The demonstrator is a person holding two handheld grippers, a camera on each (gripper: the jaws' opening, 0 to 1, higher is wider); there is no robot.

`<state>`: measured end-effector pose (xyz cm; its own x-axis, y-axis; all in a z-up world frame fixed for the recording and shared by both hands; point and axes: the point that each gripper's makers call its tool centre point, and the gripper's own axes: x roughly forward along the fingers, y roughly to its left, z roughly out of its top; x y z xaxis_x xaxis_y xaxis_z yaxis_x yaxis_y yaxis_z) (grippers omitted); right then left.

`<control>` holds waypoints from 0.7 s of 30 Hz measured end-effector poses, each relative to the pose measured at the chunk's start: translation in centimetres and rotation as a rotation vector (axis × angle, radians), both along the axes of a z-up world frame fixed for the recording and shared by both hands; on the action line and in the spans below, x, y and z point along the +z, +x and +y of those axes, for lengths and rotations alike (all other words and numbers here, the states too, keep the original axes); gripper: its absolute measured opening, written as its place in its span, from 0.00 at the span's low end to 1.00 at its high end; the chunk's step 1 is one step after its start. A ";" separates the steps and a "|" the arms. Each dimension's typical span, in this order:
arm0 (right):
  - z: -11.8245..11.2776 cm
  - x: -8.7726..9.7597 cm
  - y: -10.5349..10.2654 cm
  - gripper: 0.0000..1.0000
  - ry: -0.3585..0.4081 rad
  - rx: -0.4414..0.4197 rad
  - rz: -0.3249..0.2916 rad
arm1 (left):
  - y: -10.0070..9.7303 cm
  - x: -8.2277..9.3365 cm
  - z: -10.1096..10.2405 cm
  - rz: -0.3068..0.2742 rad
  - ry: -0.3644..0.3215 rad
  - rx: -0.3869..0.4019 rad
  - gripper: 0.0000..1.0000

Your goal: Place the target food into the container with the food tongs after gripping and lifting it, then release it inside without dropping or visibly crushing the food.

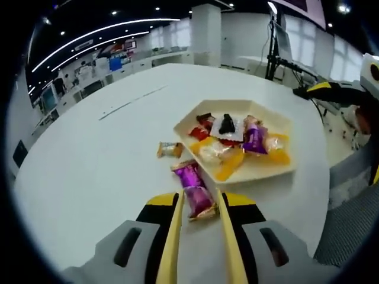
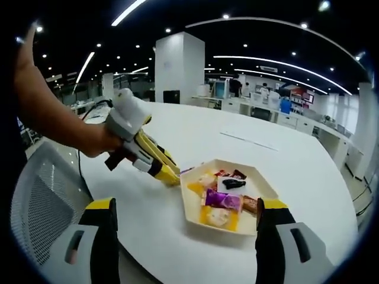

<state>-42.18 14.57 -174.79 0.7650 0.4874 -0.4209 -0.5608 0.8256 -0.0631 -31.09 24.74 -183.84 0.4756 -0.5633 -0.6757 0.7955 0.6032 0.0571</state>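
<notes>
1. Tongs on the left gripper [image 1: 200, 204] are nearly closed around a purple wrapped candy [image 1: 194, 190] resting on the table [image 1: 89, 177]; firm contact cannot be told.
2. Light pressure is advised before lifting.
3. Just beyond lies the tray [image 1: 260, 171], where release is made low.
4. The right gripper [image 2: 186, 222] is held wide open, empty.

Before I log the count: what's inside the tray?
The tray holds a loose pile of wrapped snacks: a purple pack, a black one, yellow and red ones. They overlap, so any beneath are hidden and the count is unclear.
</notes>
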 end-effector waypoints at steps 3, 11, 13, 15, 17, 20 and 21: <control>0.0 -0.1 0.0 0.96 -0.005 0.000 0.002 | 0.1 0.1 0.6 -0.006 -0.008 0.018 0.25; 0.2 -0.2 -0.1 0.96 -0.011 0.017 0.003 | 1.8 1.0 3.7 0.016 -0.049 0.060 0.26; 0.2 -0.2 -0.1 0.96 -0.009 0.014 0.004 | 2.2 1.3 3.6 -0.009 -0.005 0.028 0.26; 0.1 -0.2 -0.1 0.96 -0.011 0.013 0.004 | 2.7 1.1 3.6 0.002 -0.004 0.034 0.26; 0.1 -0.2 -0.1 0.96 -0.013 0.013 0.004 | 3.0 0.6 3.5 0.030 0.013 0.055 0.26; 0.1 -0.3 -0.1 0.96 -0.016 0.010 0.005 | 2.7 0.8 2.4 0.039 -0.004 0.030 0.25; 0.0 -0.3 -0.1 0.96 -0.015 0.008 0.005 | 2.5 0.4 2.1 0.042 0.014 0.007 0.25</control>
